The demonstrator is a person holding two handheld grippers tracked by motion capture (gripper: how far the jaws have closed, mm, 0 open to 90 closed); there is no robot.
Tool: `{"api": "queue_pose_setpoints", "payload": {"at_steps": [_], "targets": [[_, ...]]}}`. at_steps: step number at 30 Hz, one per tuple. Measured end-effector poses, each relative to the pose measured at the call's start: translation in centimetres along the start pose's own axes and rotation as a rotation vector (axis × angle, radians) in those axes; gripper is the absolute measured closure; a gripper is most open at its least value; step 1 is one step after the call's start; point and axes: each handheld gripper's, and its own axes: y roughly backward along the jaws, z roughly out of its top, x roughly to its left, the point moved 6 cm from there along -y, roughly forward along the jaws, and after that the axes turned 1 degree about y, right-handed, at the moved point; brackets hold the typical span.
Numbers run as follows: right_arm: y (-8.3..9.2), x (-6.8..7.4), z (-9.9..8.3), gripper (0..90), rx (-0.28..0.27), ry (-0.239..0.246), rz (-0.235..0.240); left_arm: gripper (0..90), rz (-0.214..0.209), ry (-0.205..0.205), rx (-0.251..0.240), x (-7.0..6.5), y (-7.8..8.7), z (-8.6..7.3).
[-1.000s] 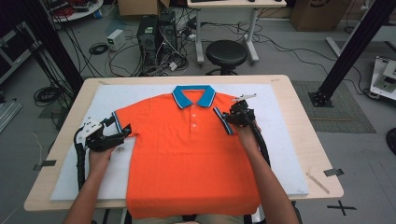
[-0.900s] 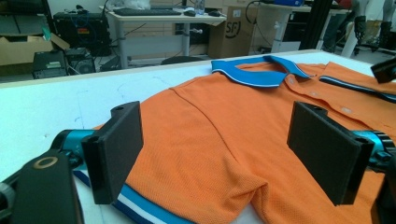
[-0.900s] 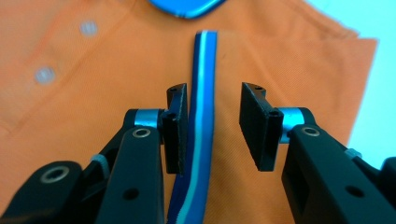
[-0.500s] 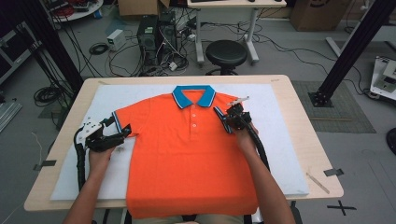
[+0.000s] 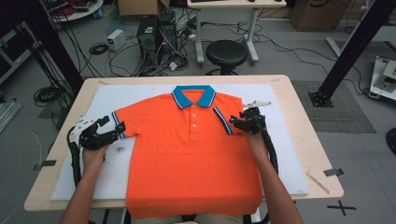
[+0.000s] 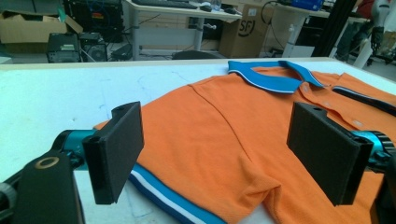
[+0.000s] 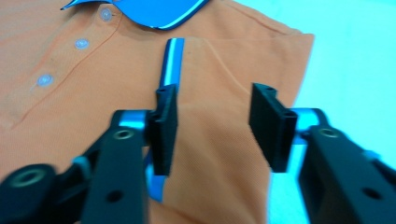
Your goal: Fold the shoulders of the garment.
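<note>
Black round stool [image 5: 226, 52], computer tower [image 5: 147, 36], floor cables [image 5: 93, 48], cardboard box [image 6: 241, 31], white table mat [image 5: 285, 140]

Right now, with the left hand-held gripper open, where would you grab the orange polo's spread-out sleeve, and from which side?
Probably the striped cuff edge of the orange polo. That sleeve lies flat and spread out toward the left hand-held gripper, so the hem is its one free edge. Come in low from the table's left side, one jaw sliding under the cuff.

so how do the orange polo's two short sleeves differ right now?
The left sleeve lies spread outward on the white mat, its striped blue cuff at the outer edge beside the left gripper. The right sleeve is folded in over the orange polo shirt, its cuff facing inward. Both are orange with blue-and-white cuffs.
</note>
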Motion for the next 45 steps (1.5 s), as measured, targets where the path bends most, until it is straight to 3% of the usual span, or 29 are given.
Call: {"api": "queue_pose_setpoints", "payload": {"at_steps": [5,11,13,16,17,18,19,20,22,29,31,34,38,41,45], "targets": [[1.8,-1.2,-1.3,31.4,-0.044,0.008,-0.044,18.8,0.013,-0.009,0.061,1.0,-0.9,0.7],[3.0,-2.6,-3.0,21.6,-0.059,0.012,-0.069,18.7,0.003,-0.007,0.112,1.6,-2.4,1.7],[3.3,-3.1,-3.5,21.6,-0.068,0.009,-0.068,18.7,0.026,-0.013,0.163,2.1,-3.3,1.8],[3.6,-3.6,-4.2,21.5,-0.077,0.001,-0.067,18.7,0.038,-0.009,0.163,2.5,-3.7,1.6],[3.7,-3.7,-4.4,21.5,-0.079,0.003,-0.066,18.7,0.064,-0.003,0.205,3.1,-4.0,0.9],[3.8,-3.7,-4.6,21.5,-0.079,0.003,-0.062,18.7,0.064,-0.003,0.205,3.1,-4.0,0.9],[3.9,-3.8,-4.7,21.5,-0.081,0.003,-0.059,18.7,0.093,0.009,0.250,3.6,-4.2,0.1],[4.0,-3.9,-4.8,21.5,-0.081,-0.001,-0.055,18.7,0.093,0.009,0.250,3.6,-4.2,0.1],[4.3,-4.0,-5.0,21.5,-0.086,-0.002,-0.050,18.7,0.135,0.007,0.299,4.1,-4.4,-0.6],[4.5,-3.9,-5.1,21.5,-0.089,0.017,-0.056,19.5,0.214,-0.029,0.399,4.1,-4.8,-1.5],[4.5,-3.9,-5.1,21.5,-0.089,0.016,-0.058,20.0,0.223,-0.028,0.411,4.1,-4.9,-1.6],[4.5,-3.9,-5.1,21.5,-0.091,0.016,-0.058,22.1,0.231,0.004,0.489,3.7,-5.2,-2.1],[4.4,-4.0,-5.2,21.5,-0.085,0.015,-0.062,22.6,0.271,-0.011,0.516,3.5,-5.6,-2.0],[4.4,-4.0,-5.2,21.5,-0.084,0.014,-0.062,30.7,0.281,-0.021,0.523,3.0,-5.8,-1.8],[4.4,-3.9,-5.2,21.5,-0.084,0.011,-0.061,50.2,0.260,-0.028,0.510,2.2,-5.8,-1.8]]}}
